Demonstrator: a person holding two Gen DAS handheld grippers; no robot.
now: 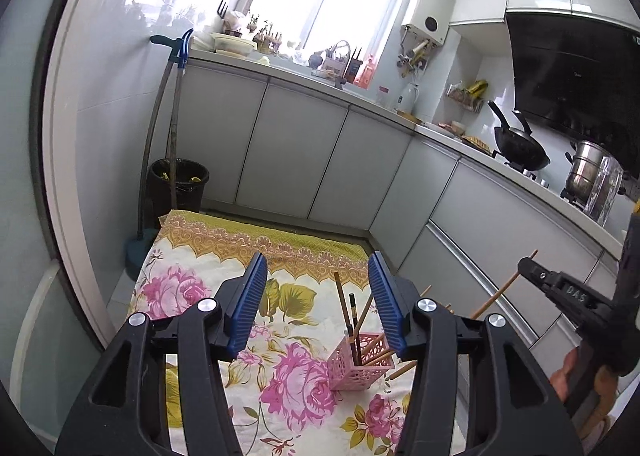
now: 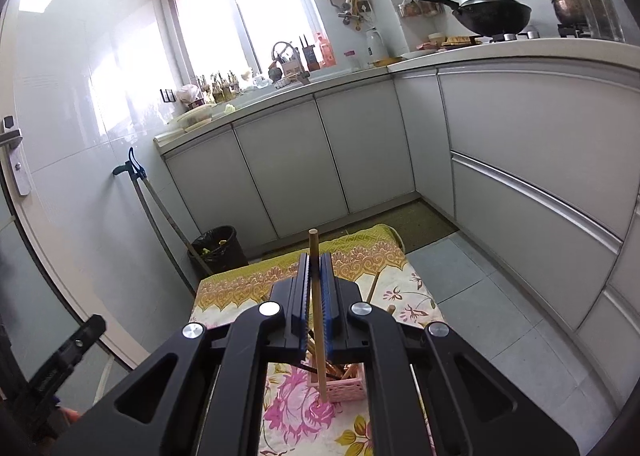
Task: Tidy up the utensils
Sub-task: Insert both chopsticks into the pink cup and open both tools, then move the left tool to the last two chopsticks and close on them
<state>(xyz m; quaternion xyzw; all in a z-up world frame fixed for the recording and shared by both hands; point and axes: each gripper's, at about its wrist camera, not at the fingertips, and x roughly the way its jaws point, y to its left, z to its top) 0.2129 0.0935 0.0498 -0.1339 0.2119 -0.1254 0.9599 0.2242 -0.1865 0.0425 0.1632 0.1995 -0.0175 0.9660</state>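
While the right gripper (image 2: pixel 316 288) clamps a single wooden chopstick (image 2: pixel 316 320) between its closed pads, the task is judged to be partly complete. The chopstick runs nearly upright through the pads: its top end projects beyond the fingertips, and its lower end hangs below them, just in front of the pink basket (image 2: pixel 348 388), apparently touching or close to the floral cloth (image 2: pixel 296 408). It has not yet entered the basket.

The left gripper (image 1: pixel 318 296) stands wide apart and holds nothing. In its view the pink basket (image 1: pixel 362 366) lies below and just inside the right-hand finger, closer to that pad than to the left one.

Status of work:
- Several chopsticks (image 1: pixel 352 320), light and dark, already stand in the basket.
- At least one loose stick (image 1: pixel 402 370) lies on the cloth beside the basket, under the right-hand finger; others may be hidden behind it.

Remaining, as judged: seat the held chopstick in the basket, then collect the loose ones.
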